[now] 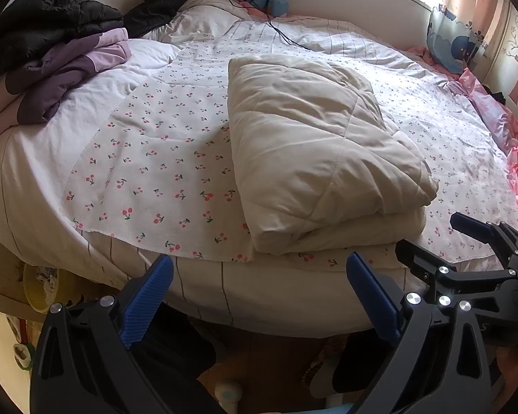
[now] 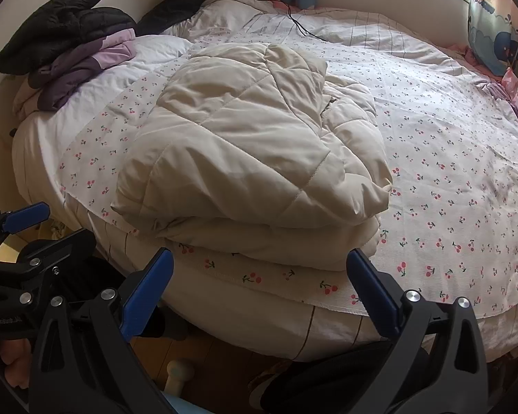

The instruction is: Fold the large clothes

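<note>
Both the left hand-held gripper (image 1: pixel 259 296) and the right hand-held gripper (image 2: pixel 259 296) hang open and empty at the bed's near edge, and the folded beige quilted padded coat (image 2: pixel 252 158) lies just ahead, nearer the right one, its long axis running away toward the far side of the cherry-print bed (image 2: pixel 449 179).

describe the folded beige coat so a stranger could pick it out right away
On the bed's cherry-print sheet, near the front edge, lies a folded beige quilted coat. Unlike the black jacket and purple garment heaped at the far left, it is pale, puffy and alone.
</note>
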`<state>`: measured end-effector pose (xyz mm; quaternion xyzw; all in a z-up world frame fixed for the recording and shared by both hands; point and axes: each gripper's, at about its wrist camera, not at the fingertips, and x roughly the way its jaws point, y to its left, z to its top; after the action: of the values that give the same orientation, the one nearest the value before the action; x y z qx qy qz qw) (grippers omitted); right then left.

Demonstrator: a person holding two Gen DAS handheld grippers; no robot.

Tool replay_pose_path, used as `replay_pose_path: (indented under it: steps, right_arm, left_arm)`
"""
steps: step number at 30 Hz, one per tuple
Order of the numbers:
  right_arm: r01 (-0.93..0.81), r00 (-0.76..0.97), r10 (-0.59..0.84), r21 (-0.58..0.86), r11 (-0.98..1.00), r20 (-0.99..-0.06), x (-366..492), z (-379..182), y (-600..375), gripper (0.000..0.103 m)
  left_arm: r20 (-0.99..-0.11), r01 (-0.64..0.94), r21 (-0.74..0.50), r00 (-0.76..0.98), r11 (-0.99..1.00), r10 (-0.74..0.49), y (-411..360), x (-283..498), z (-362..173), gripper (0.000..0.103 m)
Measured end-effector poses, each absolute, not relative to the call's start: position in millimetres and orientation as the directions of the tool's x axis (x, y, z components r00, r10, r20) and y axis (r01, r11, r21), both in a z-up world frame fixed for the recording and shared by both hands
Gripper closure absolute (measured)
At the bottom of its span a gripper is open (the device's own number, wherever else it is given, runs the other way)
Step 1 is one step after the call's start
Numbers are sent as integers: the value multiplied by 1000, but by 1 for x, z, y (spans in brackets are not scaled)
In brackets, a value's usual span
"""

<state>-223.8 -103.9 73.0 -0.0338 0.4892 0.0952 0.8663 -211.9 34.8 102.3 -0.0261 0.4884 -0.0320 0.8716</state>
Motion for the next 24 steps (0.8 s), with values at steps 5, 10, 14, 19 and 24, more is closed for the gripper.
replay_pose_path:
  steps: [5,10,14,19,24]
  right_arm:
    - [-199,498,133,36,979,-857,-223,70,-105,6]
    - [-199,493,135,39,979,-859,-221,68,-107,6]
    - [-200,490,136,40,979,-861,-219,67,-108,6]
    - [-200,485,139,45,979,-863,-218,64,-108,6]
    - [-200,481,140,47,979,-865,-218,62,-108,6]
  left_arm:
    - [-854,30,-67,515,997,-72,35,-210,99,7]
    - [-856,29,-64,512,998,-70,34,-208,98,7]
    - [-859,28,-72,507,997,-76,35,-207,96,7]
    - [-859,29,-68,506,997,-73,35,-205,95,7]
    - [-862,18,-59,503,998,-60,35,-203,93,7]
